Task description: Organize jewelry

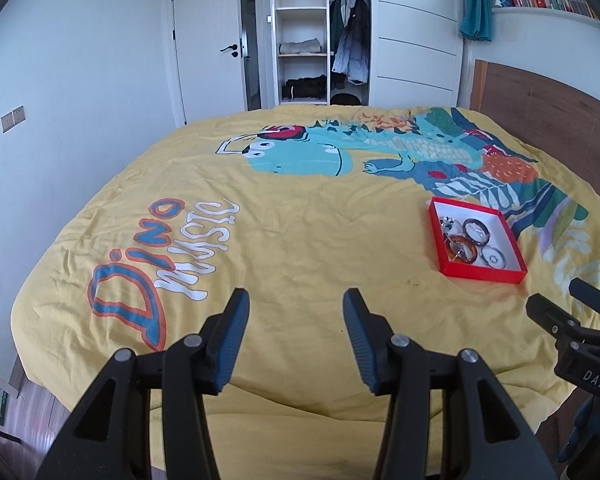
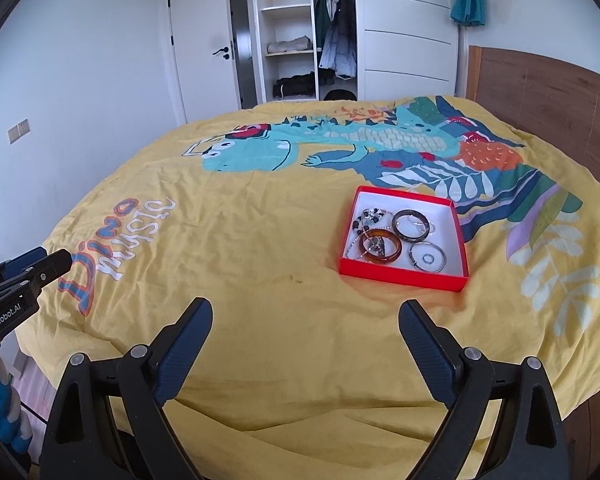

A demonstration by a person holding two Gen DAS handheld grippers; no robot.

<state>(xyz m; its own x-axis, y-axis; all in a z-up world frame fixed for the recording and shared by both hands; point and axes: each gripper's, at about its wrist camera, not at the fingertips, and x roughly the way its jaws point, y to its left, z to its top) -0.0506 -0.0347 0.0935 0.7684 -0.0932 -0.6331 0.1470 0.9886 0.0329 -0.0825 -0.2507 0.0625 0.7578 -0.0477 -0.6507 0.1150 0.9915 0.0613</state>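
From the left wrist view I see my left gripper at the bottom centre of the frame, its blue-padded fingers spread apart with nothing between them, hanging over the yellow quilt. The red tray sits right of centre in this view, on the quilt, just below the leafy part of the dinosaur print. At the right edge the black body of my right gripper pokes into frame; from here I cannot tell how its fingers stand.

The right wrist view settles that — the right gripper is at the bottom of the frame with its fingers set wide and empty. The tray lies above it, a little right of centre, well apart from the fingertips. Inside, on the white floor, I make out an amber bangle at the lower left, a dark bangle just above and to its right, and a thin silver bangle at the lower right with a small ring lying inside its loop. A beaded piece is heaped in the tray's upper left, and a fine chain seems to trail under the amber bangle — too tangled for me to trace. At the left edge of this view my left gripper shows side-on.

Behind the bed, top centre in both views, an open wardrobe holds folded clothes and hanging coats, and a wooden headboard runs along the right.
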